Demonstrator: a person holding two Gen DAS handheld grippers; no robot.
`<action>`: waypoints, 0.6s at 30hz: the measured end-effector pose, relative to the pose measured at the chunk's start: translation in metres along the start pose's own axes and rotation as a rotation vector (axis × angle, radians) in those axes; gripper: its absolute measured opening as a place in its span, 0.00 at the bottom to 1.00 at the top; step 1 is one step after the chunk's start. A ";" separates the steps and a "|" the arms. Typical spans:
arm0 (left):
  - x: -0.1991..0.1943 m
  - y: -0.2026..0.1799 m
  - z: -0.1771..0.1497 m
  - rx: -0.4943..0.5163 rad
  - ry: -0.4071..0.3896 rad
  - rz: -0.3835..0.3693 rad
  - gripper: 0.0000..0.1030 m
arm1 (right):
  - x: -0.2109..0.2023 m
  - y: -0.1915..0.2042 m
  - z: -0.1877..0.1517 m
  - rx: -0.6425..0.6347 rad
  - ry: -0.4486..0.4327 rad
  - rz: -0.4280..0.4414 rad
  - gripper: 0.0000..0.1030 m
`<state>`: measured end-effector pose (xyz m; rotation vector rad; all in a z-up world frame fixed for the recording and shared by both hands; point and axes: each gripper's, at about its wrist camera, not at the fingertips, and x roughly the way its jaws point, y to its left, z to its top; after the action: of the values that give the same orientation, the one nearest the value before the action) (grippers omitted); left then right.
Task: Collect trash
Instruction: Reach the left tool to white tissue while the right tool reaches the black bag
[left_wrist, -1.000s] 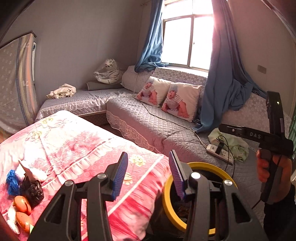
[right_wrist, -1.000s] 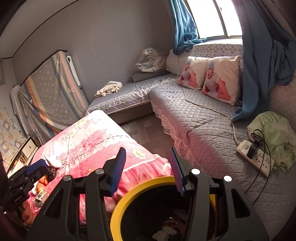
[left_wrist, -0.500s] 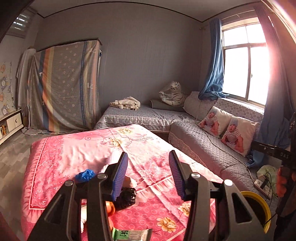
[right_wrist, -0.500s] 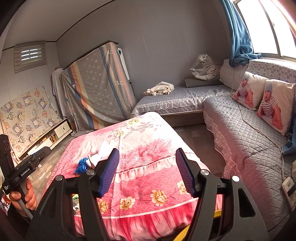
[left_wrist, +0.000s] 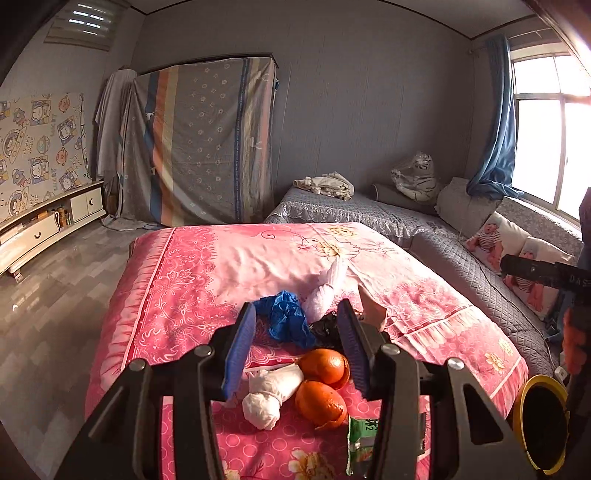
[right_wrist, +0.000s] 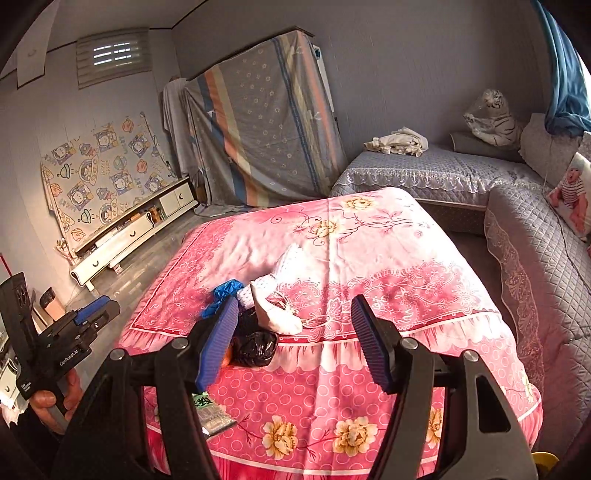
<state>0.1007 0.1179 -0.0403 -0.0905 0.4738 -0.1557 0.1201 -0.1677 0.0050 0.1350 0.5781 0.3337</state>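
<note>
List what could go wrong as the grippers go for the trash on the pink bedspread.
The two orange peel halves lie touching the white tissue wad, so the left gripper may pinch both or knock one away. The black bag sits near the bed's edge and could slide off. The bin stands off to the side, so carried scraps may drop.

Trash pile on the pink bed: orange peels (left_wrist: 323, 384), white tissue wad (left_wrist: 267, 393), blue bag (left_wrist: 286, 319), black bag (right_wrist: 255, 347), green wrapper (left_wrist: 360, 439).
</note>
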 end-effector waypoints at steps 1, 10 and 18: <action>0.003 0.003 -0.004 -0.005 0.013 0.003 0.42 | 0.009 0.004 0.001 -0.008 0.013 0.004 0.58; 0.034 0.020 -0.038 -0.029 0.135 -0.004 0.42 | 0.089 0.024 -0.003 -0.058 0.141 0.032 0.58; 0.063 0.021 -0.058 0.004 0.234 -0.004 0.42 | 0.150 0.025 -0.013 -0.093 0.228 0.021 0.58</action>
<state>0.1318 0.1246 -0.1221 -0.0701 0.7063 -0.1723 0.2243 -0.0921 -0.0770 0.0130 0.7852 0.3982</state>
